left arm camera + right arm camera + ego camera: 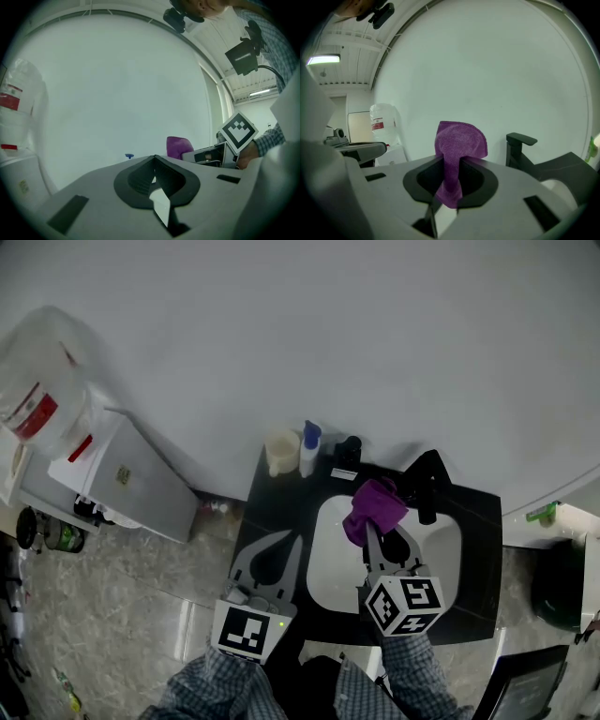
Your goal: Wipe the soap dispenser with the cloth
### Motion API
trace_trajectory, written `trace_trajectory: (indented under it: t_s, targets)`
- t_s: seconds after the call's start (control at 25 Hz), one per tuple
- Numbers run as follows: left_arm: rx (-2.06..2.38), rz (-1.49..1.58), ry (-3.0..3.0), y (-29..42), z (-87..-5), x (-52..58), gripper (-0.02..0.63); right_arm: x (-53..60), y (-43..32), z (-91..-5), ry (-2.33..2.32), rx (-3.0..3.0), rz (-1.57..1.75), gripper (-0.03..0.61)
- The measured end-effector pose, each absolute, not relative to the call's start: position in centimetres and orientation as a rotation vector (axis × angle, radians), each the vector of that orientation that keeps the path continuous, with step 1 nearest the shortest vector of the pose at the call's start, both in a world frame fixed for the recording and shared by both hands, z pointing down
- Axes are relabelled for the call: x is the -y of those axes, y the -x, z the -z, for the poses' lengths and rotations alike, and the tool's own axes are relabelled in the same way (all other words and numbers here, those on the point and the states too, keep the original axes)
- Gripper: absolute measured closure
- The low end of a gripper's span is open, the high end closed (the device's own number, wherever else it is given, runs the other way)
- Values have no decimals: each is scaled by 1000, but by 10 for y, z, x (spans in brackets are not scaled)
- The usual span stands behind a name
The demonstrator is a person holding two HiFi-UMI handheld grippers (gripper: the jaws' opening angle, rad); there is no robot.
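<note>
The soap dispenser (308, 450), a white bottle with a blue pump, stands at the back left of the black counter (478, 521); only its blue pump top (129, 155) shows in the left gripper view. My right gripper (371, 527) (451, 160) hangs over the white basin (328, 549), shut on a purple cloth (375, 508) (458, 143) that bunches up above its tips. The cloth (178, 146) lies to the right of the dispenser and apart from it. My left gripper (292, 538) (153, 158) is shut and holds nothing, over the counter's left side in front of the dispenser.
A beige cup (281, 453) stands just left of the dispenser, a small black object (350, 448) to its right. The black faucet (427, 484) (519, 146) rises behind the basin. A white cabinet (131, 482) and a clear container with red labels (37, 395) stand at the left.
</note>
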State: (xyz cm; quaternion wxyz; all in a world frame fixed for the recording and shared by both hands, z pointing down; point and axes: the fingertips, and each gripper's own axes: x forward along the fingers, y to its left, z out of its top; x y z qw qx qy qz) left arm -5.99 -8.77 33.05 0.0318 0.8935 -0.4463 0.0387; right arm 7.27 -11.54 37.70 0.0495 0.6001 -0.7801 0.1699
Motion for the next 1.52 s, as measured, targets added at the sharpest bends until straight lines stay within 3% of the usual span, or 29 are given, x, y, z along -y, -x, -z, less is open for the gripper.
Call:
trace_trajectory:
  t_s: [0.92,1.52]
  targets:
    - [1503,-123,-2728,33,-319,-160,612,-143,-113,-349,-1824,2433,-353,503]
    - [1404,-151,-2824,38,-298,-198,612,-198,-93,-333,-1870,2430,-418,503]
